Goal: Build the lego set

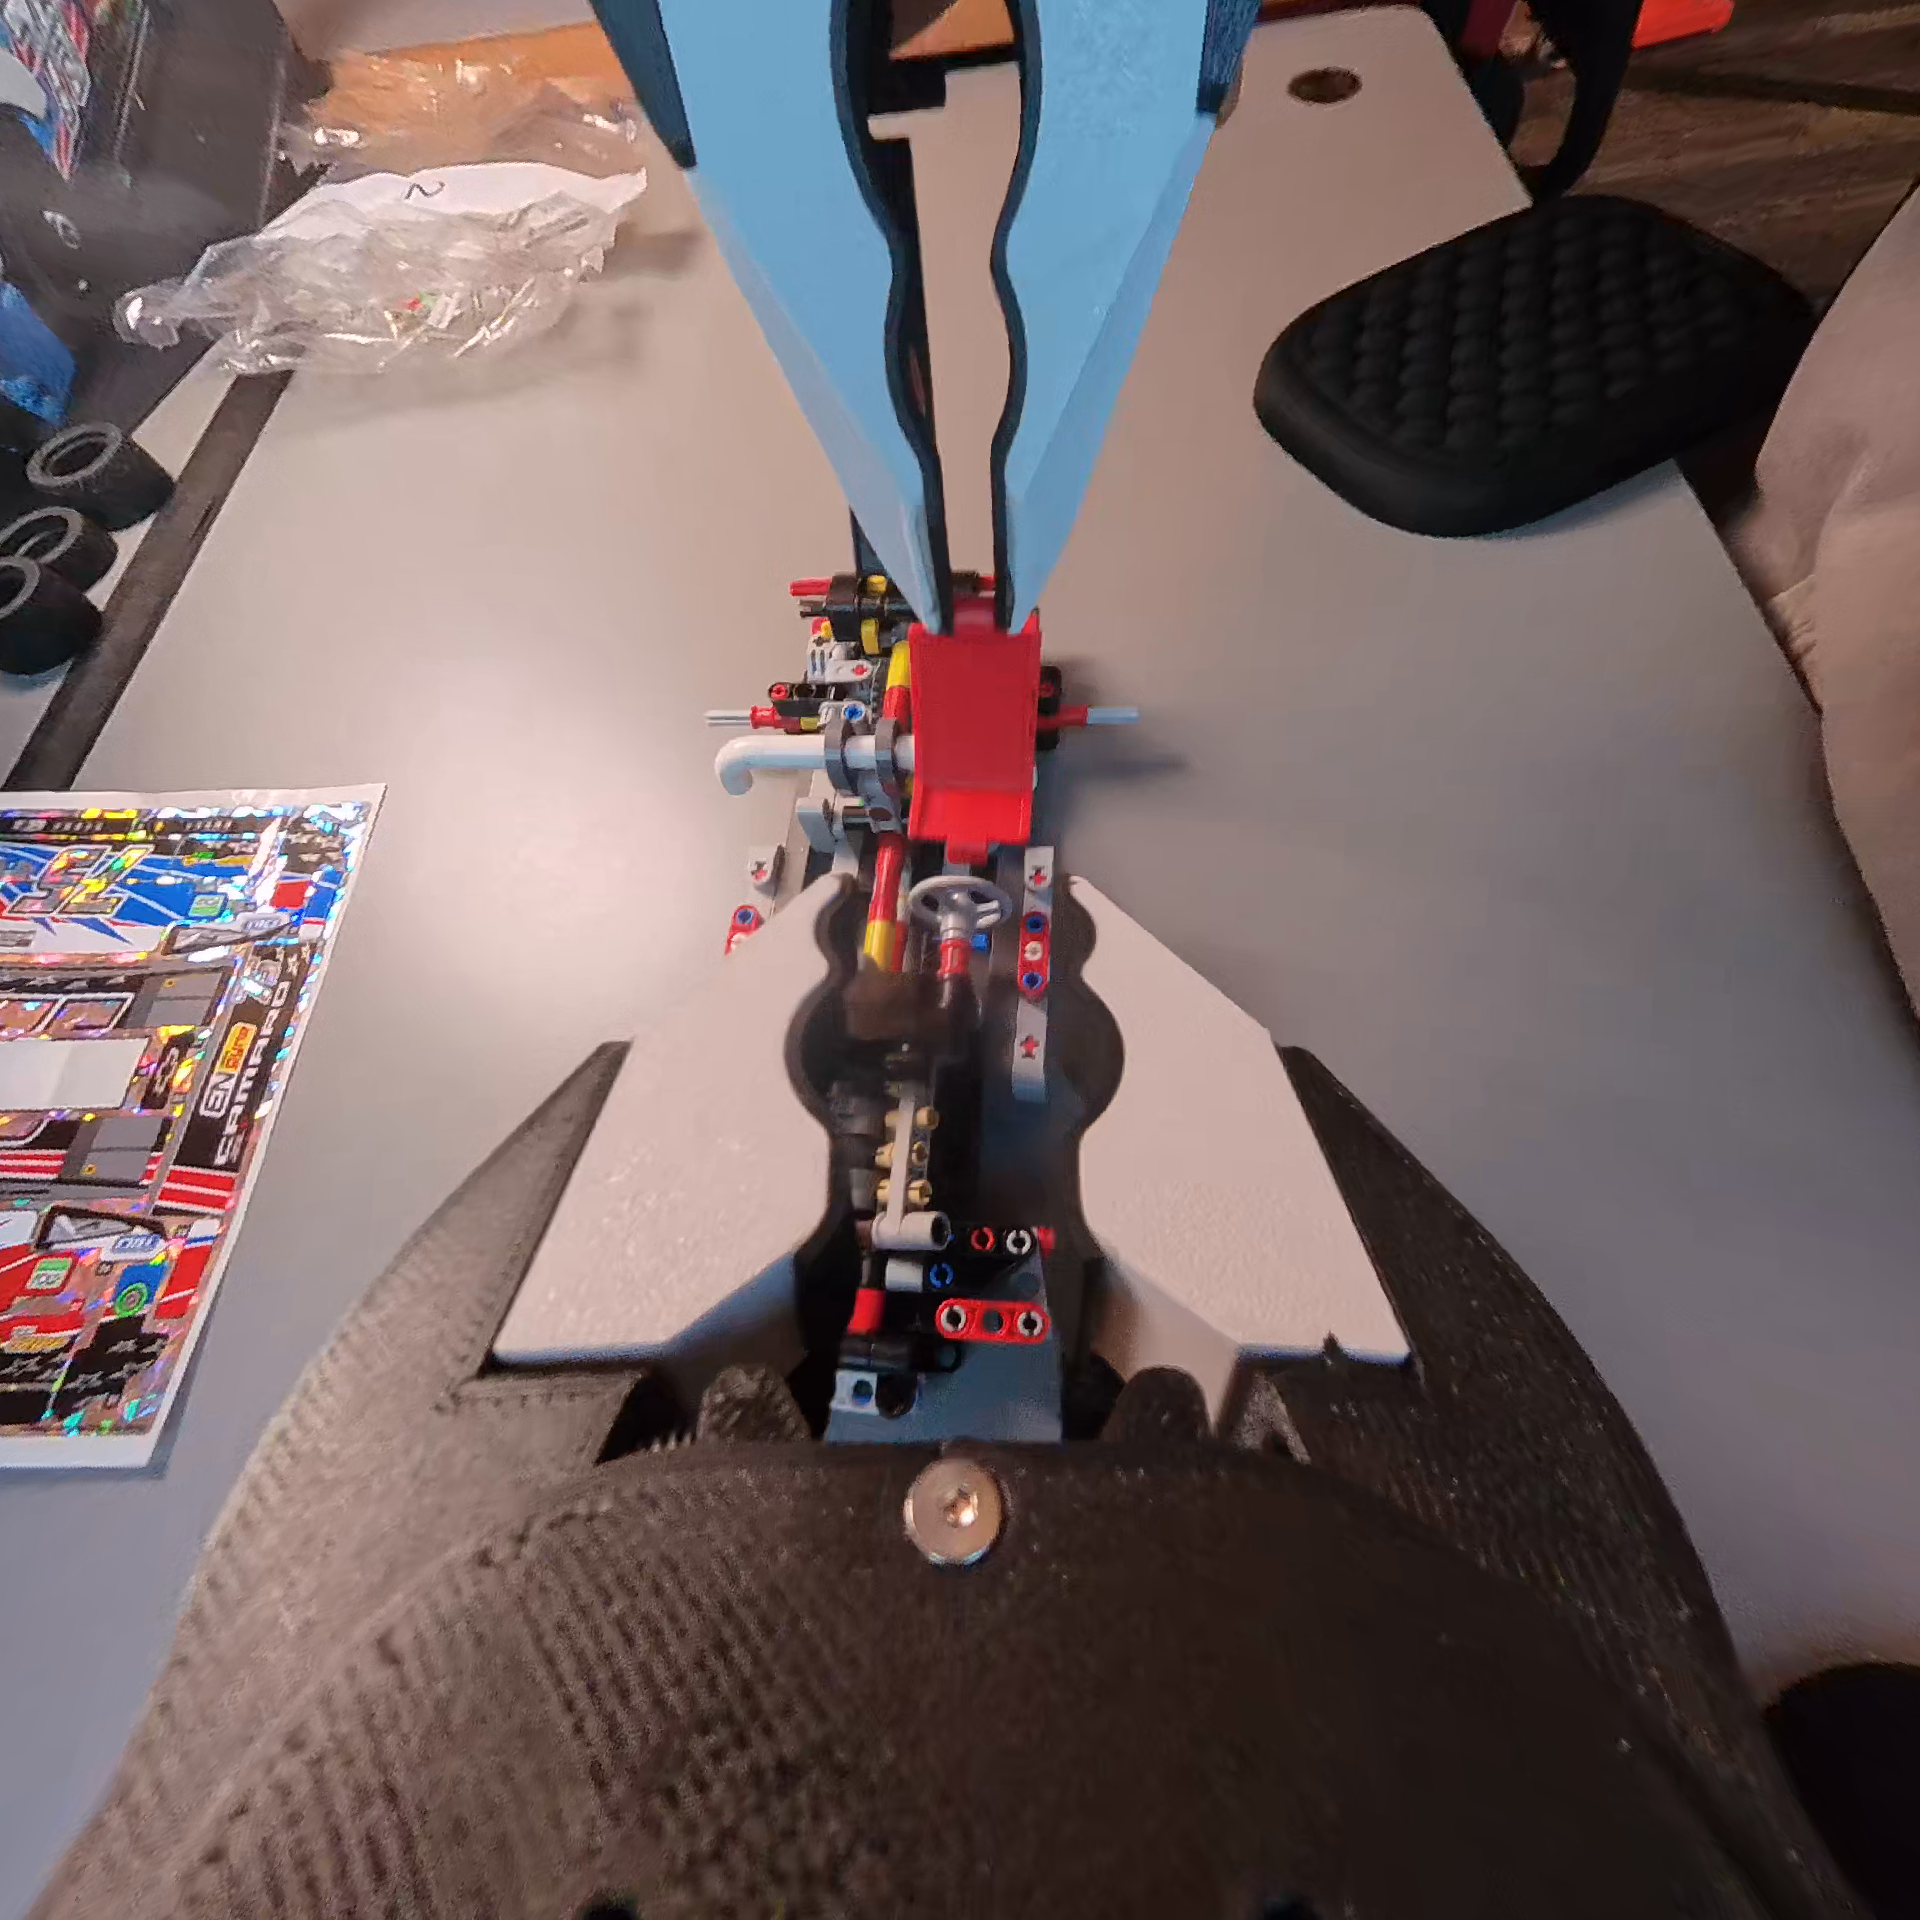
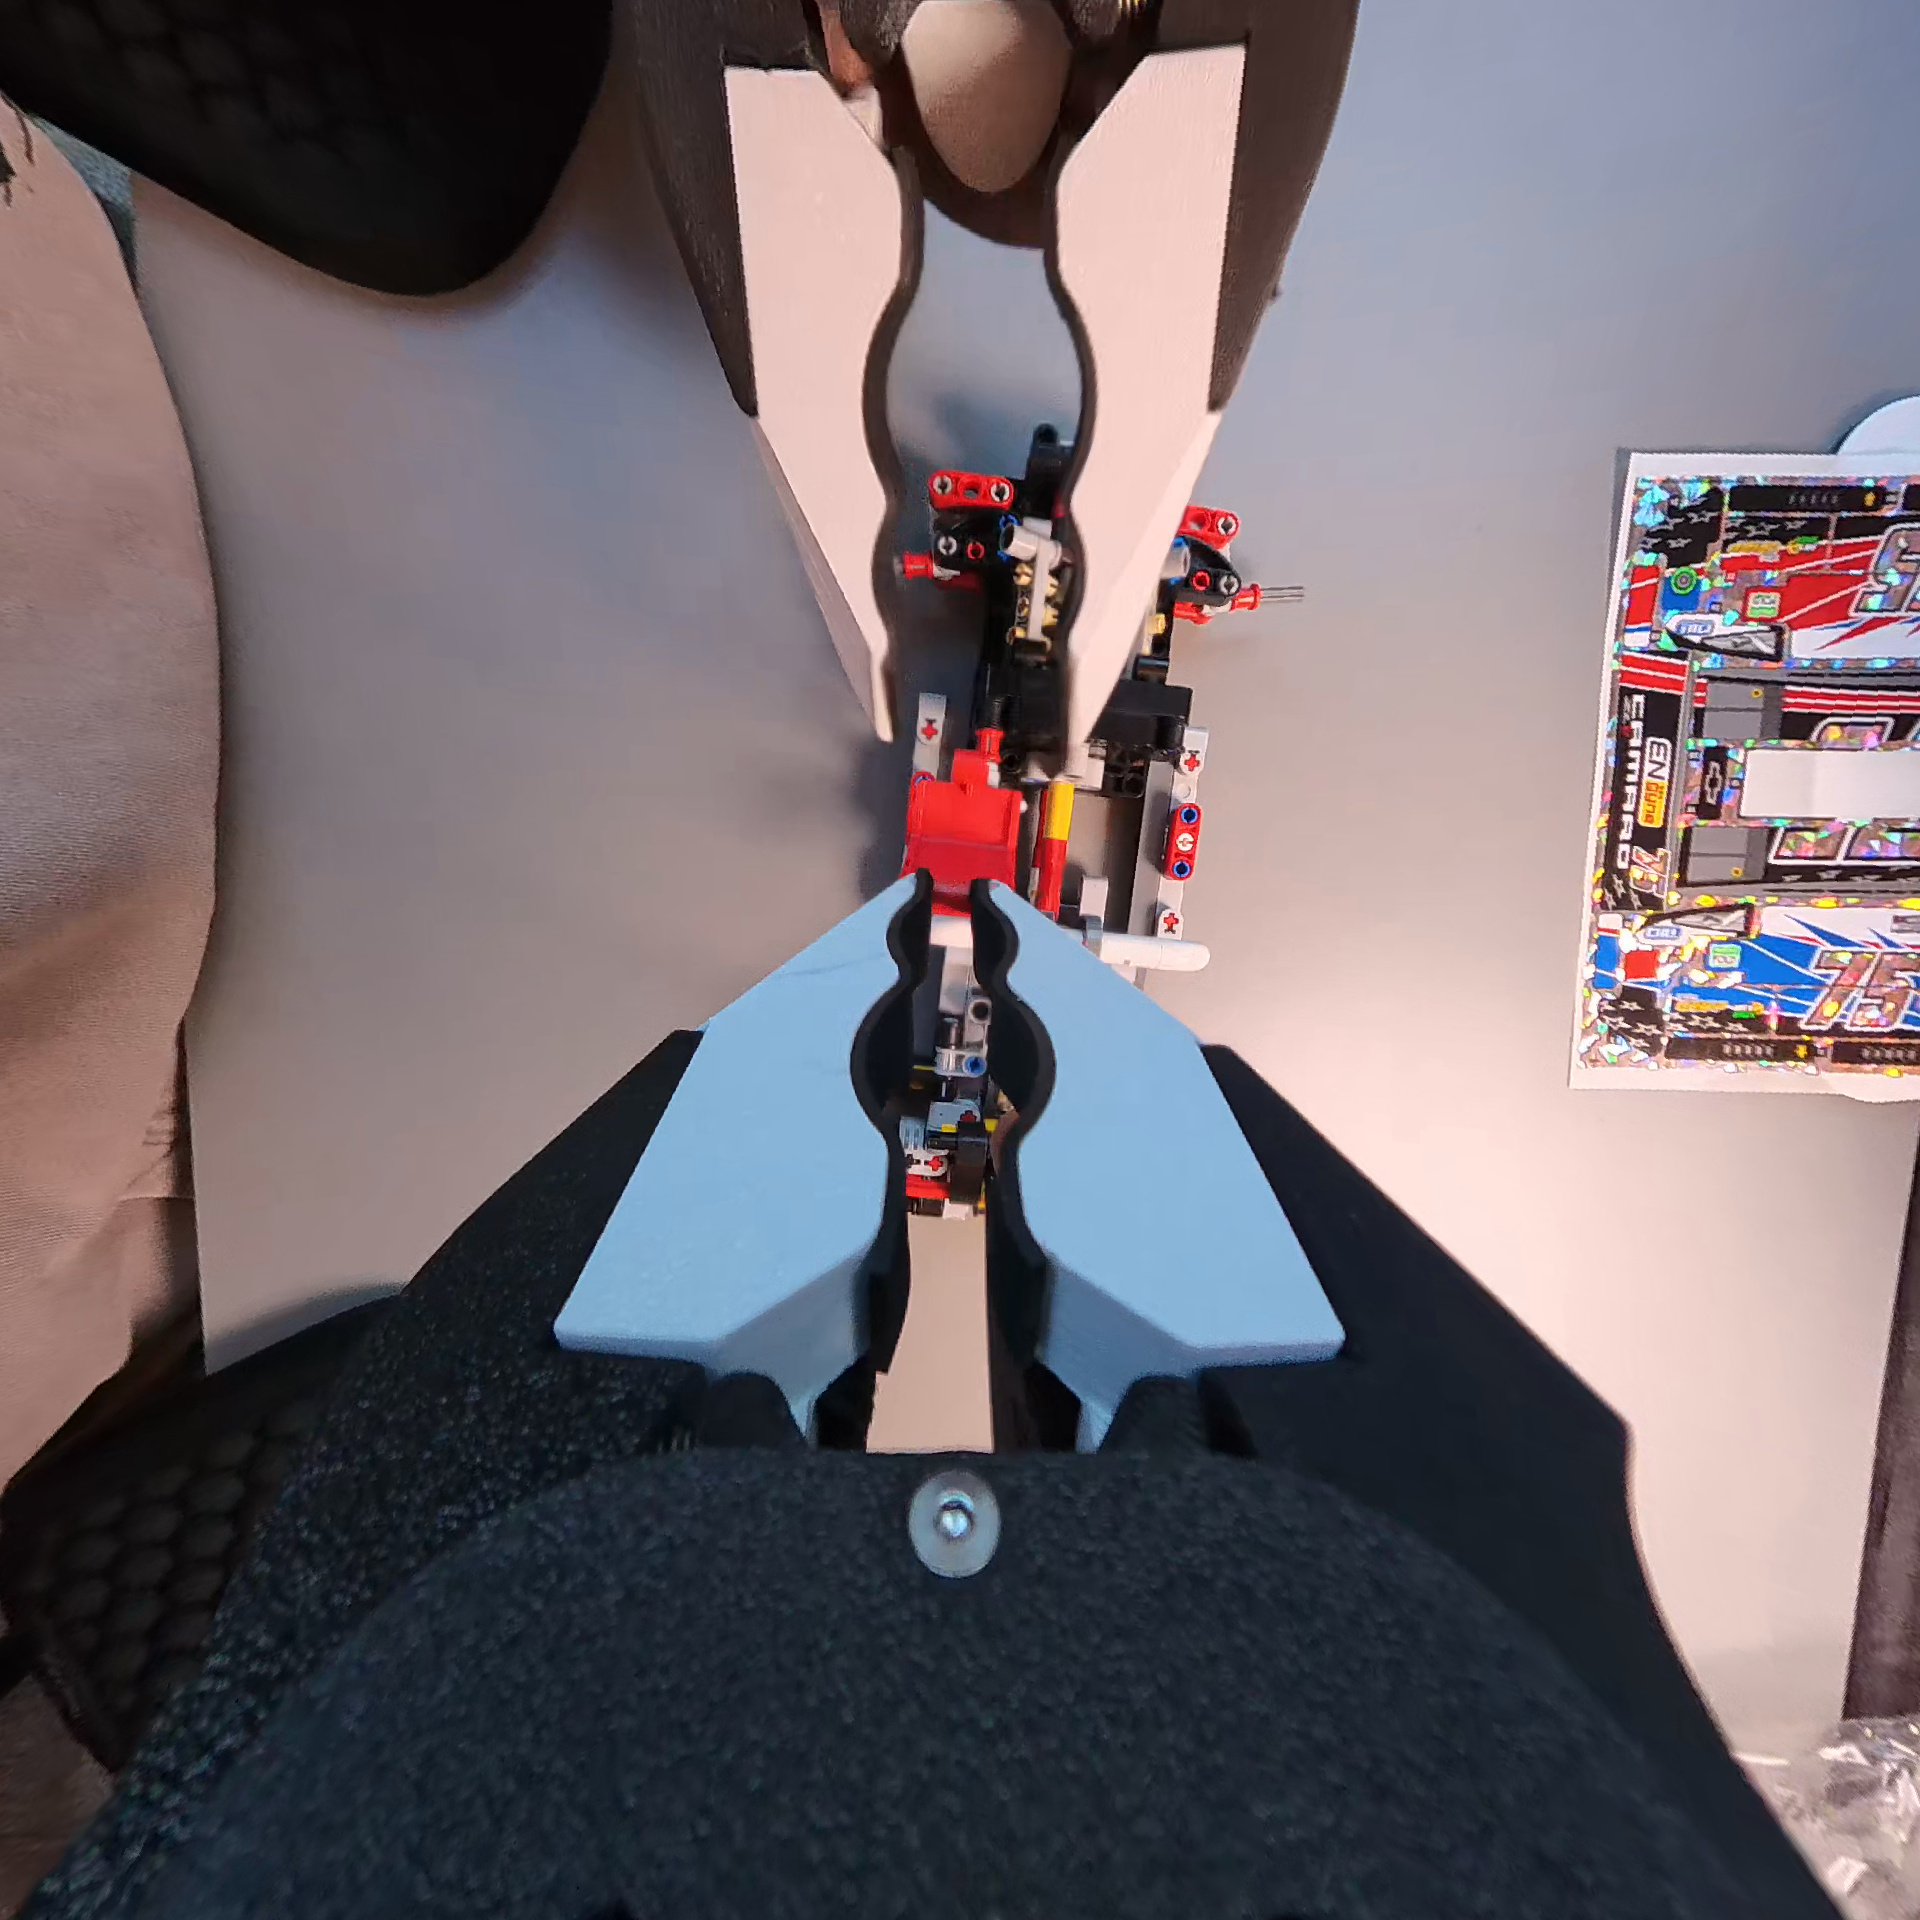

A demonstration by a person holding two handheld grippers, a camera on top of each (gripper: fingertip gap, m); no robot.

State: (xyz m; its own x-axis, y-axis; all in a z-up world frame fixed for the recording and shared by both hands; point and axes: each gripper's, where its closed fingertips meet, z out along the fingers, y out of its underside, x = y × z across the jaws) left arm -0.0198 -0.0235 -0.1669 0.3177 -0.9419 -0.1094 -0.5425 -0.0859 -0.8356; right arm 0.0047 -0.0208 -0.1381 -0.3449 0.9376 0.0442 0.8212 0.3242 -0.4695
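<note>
Left gripper (image 1: 951,914), white-fingered, enters from 6 o'clock with jaws parted around the chassis (image 1: 935,1143); right gripper (image 2: 945,894), blue-fingered, opposes it, tips pinching the red seat (image 2: 961,831).

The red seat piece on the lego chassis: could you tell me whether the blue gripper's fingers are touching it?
Touching. In the right wrist view, the right gripper pinches the red seat piece by its near edge.

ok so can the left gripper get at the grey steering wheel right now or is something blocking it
Probably not directly. The left gripper is clamped around the chassis, its fingers either side of the steering wheel. The red seat, held by the right gripper, sits just beyond the wheel.
</note>
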